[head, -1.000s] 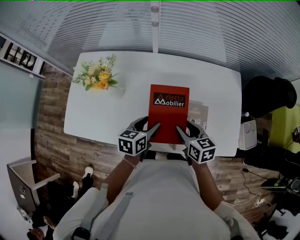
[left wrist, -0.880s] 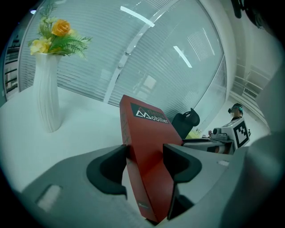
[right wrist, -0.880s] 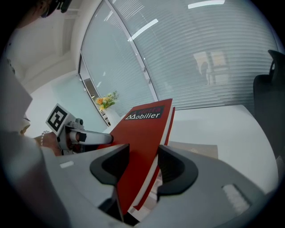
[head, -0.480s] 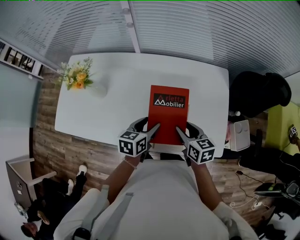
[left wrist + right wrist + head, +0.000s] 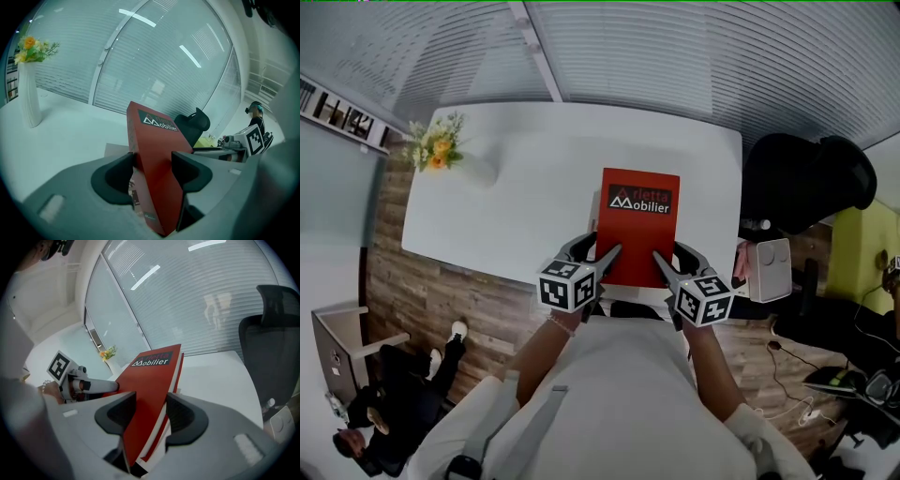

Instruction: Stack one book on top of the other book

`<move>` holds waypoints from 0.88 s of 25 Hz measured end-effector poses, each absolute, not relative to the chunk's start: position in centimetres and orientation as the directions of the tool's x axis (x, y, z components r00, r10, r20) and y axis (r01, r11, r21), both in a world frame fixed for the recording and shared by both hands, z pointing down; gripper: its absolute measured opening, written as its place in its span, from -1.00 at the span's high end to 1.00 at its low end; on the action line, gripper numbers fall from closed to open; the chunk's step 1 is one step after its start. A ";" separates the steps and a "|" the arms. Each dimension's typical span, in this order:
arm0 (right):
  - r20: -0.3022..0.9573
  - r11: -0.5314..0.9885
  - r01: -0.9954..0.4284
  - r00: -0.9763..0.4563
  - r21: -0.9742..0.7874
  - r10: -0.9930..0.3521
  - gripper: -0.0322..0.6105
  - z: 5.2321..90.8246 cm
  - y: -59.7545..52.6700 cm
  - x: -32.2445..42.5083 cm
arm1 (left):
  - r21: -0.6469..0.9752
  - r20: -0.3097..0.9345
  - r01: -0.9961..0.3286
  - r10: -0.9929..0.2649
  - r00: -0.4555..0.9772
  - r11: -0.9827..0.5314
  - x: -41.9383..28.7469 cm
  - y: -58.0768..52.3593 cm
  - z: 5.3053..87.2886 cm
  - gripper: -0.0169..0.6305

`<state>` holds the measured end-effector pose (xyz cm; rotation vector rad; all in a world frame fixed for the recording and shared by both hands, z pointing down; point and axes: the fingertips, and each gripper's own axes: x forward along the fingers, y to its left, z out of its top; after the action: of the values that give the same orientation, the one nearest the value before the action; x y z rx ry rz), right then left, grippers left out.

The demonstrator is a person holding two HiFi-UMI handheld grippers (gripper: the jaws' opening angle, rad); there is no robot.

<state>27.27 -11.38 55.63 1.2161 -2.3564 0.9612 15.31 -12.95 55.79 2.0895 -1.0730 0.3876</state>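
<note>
1. Gripping the red book (image 5: 639, 225) from both sides, the left tongs (image 5: 596, 253) and right tongs (image 5: 677, 255) are each clenched across its thickness, near the end closest to the person.
2. Its long axis runs straight away from the person, over the near right part of the counter (image 5: 534, 192). It looks lifted rather than resting, though I cannot confirm the gap.
3. The other book (image 5: 116, 149) seems to be the pale flat slab peeping out just below the red book's left edge in the left gripper view. The head view hides it under the red one. The target therefore lies beneath the load, both hands equally near, so lowering looks like the next move.
4. Since a second ago, the counter and flowers (image 5: 436, 150) have slid left in the head view. The grey book that showed past the red book's right edge is now covered. The grip is unchanged.
</note>
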 end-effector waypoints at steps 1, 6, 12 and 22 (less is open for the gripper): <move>0.550 0.411 -0.809 -0.588 -0.420 -0.594 0.28 55.7 -11.2 27.6 | 0.477 0.559 -0.796 -0.571 0.602 -0.372 15.6 -12.8 55.8 0.13; 0.544 0.409 -0.804 -0.594 -0.432 -0.593 0.27 55.7 -10.9 28.5 | 0.465 0.563 -0.803 -0.575 0.593 -0.373 16.5 -12.6 55.6 0.13; 0.535 0.411 -0.798 -0.601 -0.441 -0.594 0.27 55.6 -11.1 27.7 | 0.455 0.567 -0.809 -0.580 0.585 -0.372 15.7 -12.8 55.4 0.13; 0.532 0.409 -0.803 -0.594 -0.434 -0.603 0.28 54.8 -12.0 25.1 | 0.458 0.560 -0.800 -0.574 0.598 -0.386 13.1 -13.9 54.8 0.13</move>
<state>25.07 -12.00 54.80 1.2239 -2.3771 0.9734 13.10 -13.88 54.75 2.1070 -1.0829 0.4043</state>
